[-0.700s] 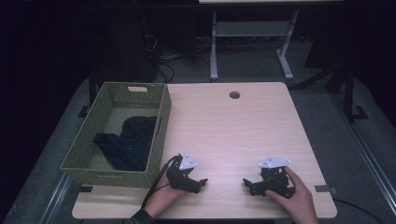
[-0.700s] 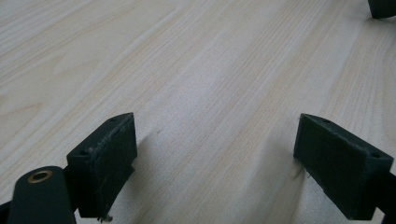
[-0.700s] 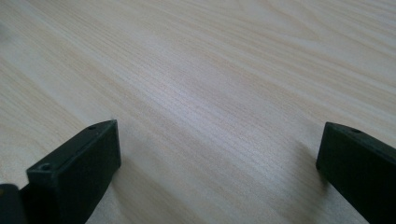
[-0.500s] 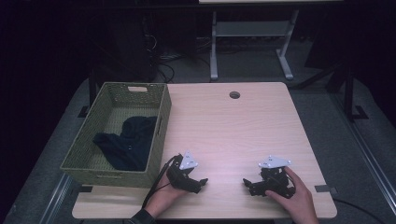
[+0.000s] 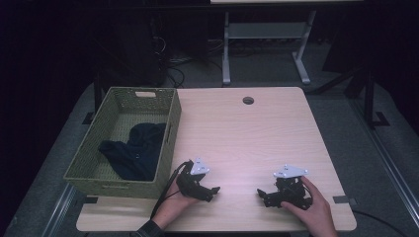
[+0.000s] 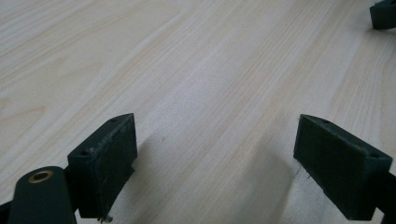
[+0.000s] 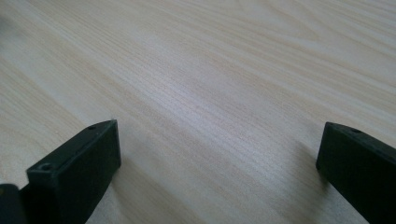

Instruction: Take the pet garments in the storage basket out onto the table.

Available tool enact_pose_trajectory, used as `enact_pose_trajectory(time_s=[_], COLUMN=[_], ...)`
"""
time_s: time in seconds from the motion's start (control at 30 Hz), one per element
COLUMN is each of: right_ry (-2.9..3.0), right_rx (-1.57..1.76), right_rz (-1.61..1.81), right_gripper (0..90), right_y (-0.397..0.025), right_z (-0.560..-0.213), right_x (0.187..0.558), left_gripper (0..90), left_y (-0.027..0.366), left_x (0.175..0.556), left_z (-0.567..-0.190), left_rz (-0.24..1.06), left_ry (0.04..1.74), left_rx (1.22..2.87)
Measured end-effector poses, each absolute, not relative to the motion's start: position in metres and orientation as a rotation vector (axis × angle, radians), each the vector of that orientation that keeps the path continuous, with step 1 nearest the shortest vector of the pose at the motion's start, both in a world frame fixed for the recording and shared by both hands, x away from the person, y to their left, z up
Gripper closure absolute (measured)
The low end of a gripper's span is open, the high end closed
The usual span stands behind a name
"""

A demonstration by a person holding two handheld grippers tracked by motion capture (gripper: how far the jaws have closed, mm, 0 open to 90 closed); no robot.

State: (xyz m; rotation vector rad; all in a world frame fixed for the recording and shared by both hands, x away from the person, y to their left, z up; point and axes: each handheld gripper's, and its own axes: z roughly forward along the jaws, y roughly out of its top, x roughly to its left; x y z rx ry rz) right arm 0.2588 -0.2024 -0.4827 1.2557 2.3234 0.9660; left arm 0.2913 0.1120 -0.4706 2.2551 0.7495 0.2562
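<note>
While apart: two tools, one basket (image 5: pixel 163 143).

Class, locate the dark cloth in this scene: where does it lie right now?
In the high view, the dark cloth lies inside the green basket at the table's left, just beyond the left gripper.

Item: dark navy garment (image 5: pixel 132 150). Soft cloth, crumpled and bunched into an uneven heap, not folded. You find it lying inside the green woven basket (image 5: pixel 167 140), on its floor, pressed toward the wall nearest the desk's middle and the corner closest to you. One flap spreads out toward the basket's far-left side. Its folds are too dark for you to tell the kind of garment.
</note>
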Motion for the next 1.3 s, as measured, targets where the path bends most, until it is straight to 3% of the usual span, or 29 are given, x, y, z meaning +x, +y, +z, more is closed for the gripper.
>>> enact_pose_trajectory(time_s=[1.3], right_ry=[2.322], right_rx=[1.256], right_rz=[0.968], right_gripper=[0.0], right_y=[-0.202], right_z=[-0.483], right_x=[0.259], left_gripper=[13.2], left_y=[0.112], left_x=[0.294], left_z=[-0.441], left_rz=[0.263], left_ry=[0.717], left_rx=[2.203])
